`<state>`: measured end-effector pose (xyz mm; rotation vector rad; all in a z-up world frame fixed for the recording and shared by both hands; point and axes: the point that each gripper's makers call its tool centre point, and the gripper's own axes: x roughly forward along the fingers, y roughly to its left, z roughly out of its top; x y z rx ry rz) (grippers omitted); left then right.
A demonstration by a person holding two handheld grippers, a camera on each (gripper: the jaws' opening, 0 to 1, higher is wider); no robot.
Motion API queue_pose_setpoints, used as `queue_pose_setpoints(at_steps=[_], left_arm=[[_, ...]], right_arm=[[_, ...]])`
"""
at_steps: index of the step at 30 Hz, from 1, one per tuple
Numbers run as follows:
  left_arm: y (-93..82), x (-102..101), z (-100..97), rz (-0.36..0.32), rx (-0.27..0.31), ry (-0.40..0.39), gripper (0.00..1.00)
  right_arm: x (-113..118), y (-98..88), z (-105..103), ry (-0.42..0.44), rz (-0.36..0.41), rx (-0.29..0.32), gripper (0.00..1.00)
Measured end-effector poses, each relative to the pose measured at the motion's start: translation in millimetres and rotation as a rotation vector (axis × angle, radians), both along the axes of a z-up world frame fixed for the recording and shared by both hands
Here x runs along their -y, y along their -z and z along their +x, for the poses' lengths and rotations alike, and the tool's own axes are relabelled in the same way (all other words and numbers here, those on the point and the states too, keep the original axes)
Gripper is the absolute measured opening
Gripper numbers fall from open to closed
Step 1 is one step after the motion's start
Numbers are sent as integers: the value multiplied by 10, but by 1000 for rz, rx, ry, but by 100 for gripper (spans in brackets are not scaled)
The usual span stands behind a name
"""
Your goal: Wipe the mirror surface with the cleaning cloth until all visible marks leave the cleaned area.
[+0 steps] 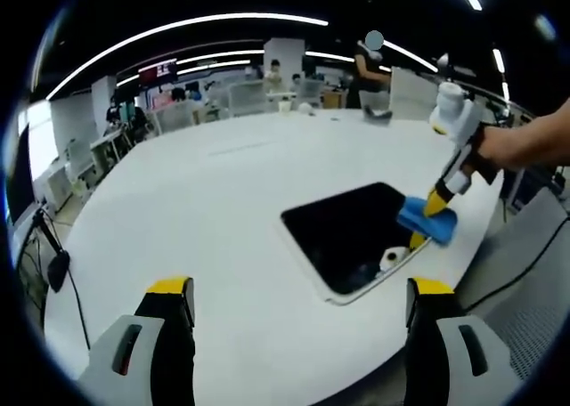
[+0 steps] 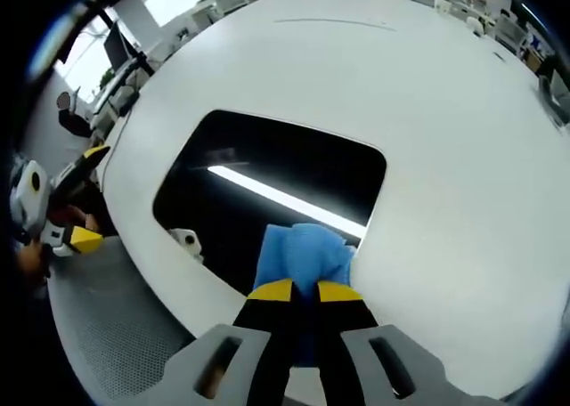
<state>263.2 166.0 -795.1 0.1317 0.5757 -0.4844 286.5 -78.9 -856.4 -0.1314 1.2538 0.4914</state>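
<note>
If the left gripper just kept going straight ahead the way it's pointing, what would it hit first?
Probably the white table, just short of the mirror. The left gripper is open, with bare tabletop between its jaws. The right gripper, holding the blue cloth, sits off to the side. Depth is uncertain.

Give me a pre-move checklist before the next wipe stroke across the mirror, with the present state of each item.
1. Cloth gripped: ok. The right gripper is shut on the blue cloth.
2. Cloth on the glass: ok. It lies on the mirror at its near edge.
3. Left gripper out of the way: ok. It is open, holds nothing and hangs over the white table, short of the mirror.
4. Marks on the mirror: cannot tell. The glass reflects a ceiling light and a dark ceiling; no smear can be made out.
5. Mirror and cloth in view: ok, both show in both views.
</note>
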Motion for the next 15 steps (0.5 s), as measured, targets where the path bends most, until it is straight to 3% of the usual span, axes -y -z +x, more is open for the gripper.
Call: queue_pose_setpoints(at_steps=[15], left_arm=[[36, -1, -13, 22, -5, 22, 99]], right_arm=[[30, 6, 226, 39, -10, 1, 2]])
